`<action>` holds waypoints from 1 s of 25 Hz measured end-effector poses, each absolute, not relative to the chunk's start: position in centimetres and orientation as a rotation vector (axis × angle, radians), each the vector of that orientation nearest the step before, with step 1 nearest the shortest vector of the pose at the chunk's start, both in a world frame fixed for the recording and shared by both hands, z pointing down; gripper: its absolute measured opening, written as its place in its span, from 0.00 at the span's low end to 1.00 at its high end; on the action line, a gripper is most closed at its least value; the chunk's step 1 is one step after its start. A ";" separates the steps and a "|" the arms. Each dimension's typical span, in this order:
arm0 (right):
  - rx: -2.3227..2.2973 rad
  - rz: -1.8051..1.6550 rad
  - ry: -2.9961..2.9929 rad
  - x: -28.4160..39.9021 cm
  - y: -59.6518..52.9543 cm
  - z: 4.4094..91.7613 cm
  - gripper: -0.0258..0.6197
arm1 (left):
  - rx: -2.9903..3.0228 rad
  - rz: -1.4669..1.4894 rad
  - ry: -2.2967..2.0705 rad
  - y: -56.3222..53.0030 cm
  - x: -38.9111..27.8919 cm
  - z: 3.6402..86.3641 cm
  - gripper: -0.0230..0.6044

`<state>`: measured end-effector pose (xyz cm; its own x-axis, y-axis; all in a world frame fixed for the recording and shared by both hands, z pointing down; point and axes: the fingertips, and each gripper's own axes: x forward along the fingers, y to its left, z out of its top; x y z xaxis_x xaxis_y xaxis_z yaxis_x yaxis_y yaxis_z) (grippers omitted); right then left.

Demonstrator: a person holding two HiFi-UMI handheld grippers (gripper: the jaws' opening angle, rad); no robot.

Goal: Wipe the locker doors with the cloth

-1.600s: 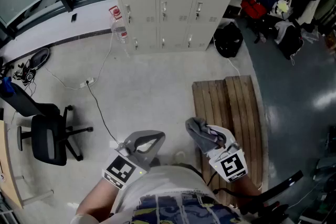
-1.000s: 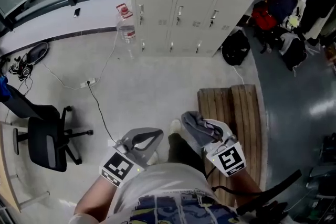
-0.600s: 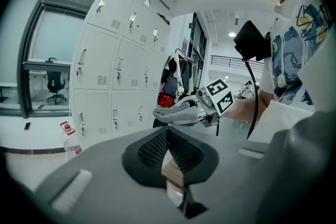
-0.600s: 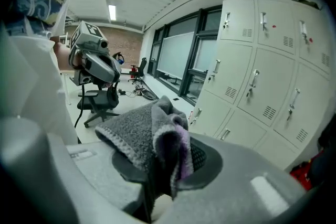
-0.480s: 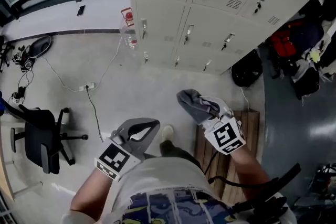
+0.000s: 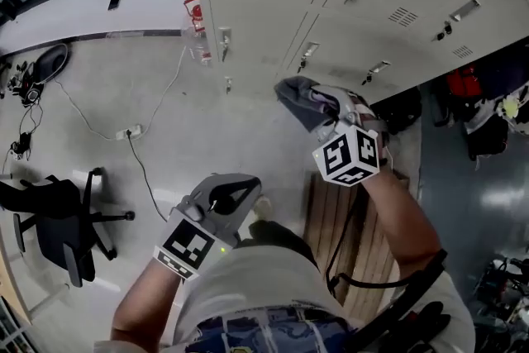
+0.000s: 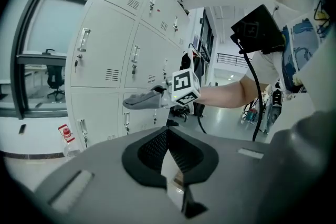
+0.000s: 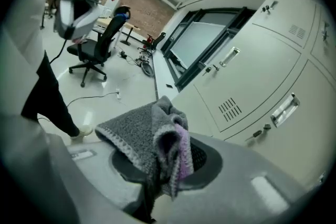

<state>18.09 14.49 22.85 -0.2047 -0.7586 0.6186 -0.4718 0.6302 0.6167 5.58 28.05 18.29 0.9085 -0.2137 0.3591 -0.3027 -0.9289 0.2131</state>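
While right gripper [image 6: 329, 110] pinches cloth [image 6: 297, 99] near door [image 6: 264, 4]: press flat, overlap strokes; left gripper [image 6: 231, 193] closed, empty, idle.

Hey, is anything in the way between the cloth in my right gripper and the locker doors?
Nothing visible. The right gripper holds the cloth up in front of the locker doors, with only open air between them. The water bottle stands on the floor off to the side, below that path.
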 end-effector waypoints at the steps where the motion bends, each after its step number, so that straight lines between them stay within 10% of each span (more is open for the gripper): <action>1: 1.003 -0.372 -1.833 18.2 12.3 22.8 0.18 | 2.805 0.481 -0.361 27.2 5.6 18.6 0.04; 25: 0.902 -0.452 -1.604 24.3 -7.2 35.3 0.18 | 2.726 0.470 -0.361 11.9 12.0 22.6 0.04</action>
<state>24.26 -7.19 35.34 -0.0202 -0.7574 0.6527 -0.3049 0.6264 0.7174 11.99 11.89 22.56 0.9124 -0.1870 0.3640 -0.3031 -0.9064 0.2942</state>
